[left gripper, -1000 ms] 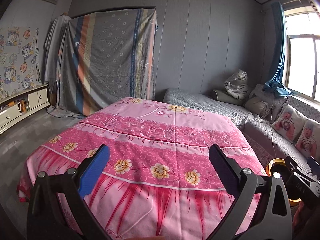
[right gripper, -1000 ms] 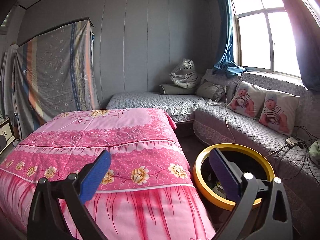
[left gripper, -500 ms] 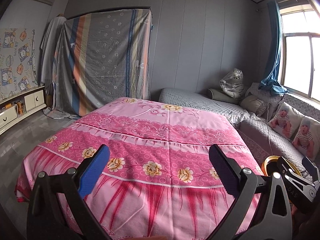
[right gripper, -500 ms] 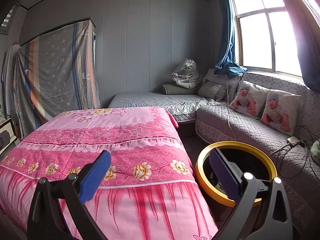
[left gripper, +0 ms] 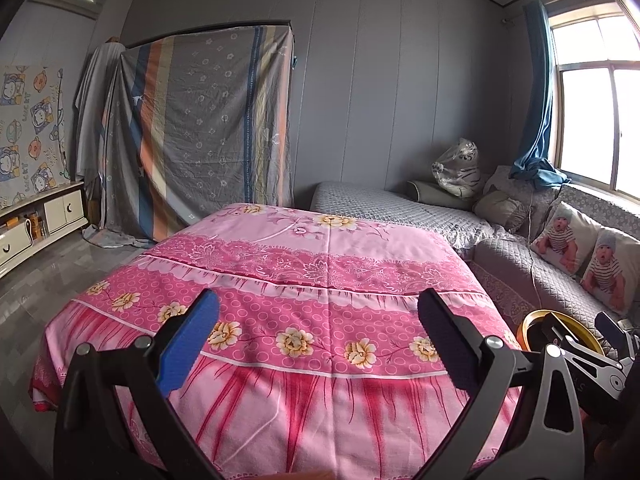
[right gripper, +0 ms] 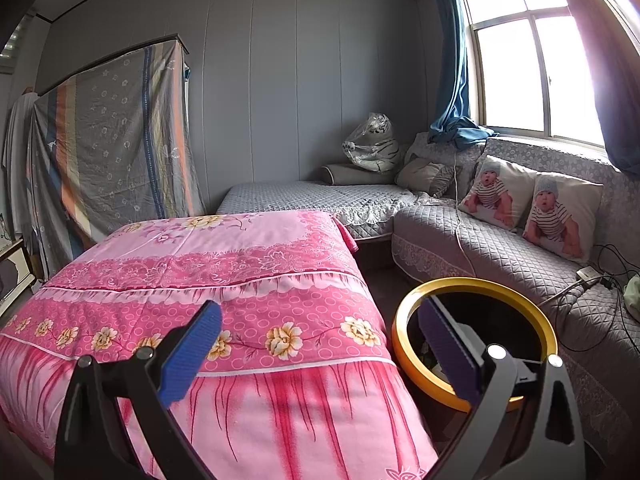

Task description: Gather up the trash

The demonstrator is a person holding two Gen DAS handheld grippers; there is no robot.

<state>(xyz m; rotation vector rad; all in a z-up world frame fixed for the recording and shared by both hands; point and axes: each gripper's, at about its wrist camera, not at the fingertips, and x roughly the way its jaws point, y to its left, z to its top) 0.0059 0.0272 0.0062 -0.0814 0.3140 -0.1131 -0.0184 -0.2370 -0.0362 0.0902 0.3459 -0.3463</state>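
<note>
L gripper (left gripper: 318, 334): jaws gaping wide, holding nothing, hovering over pink floral bedspread (left gripper: 304, 264).
R gripper (right gripper: 320, 344): jaws spread, empty.
Bin: yellow-rimmed trash bin (right gripper: 404, 344) sitting on floor btwn bed & grey sofa (right gripper: 500, 256).

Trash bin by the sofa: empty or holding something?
Holding something: pale items show inside the yellow-rimmed bin, below the right gripper. How full, cannot tell.

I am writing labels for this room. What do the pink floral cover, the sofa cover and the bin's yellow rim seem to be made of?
Pink floral cover: thin printed woven cloth, matte, with soft folds.
Sofa cover: grey quilted fabric with diamond stitching and a lace-like hem.
Yellow rim of the bin: smooth and slightly glossy, probably plastic.
</note>
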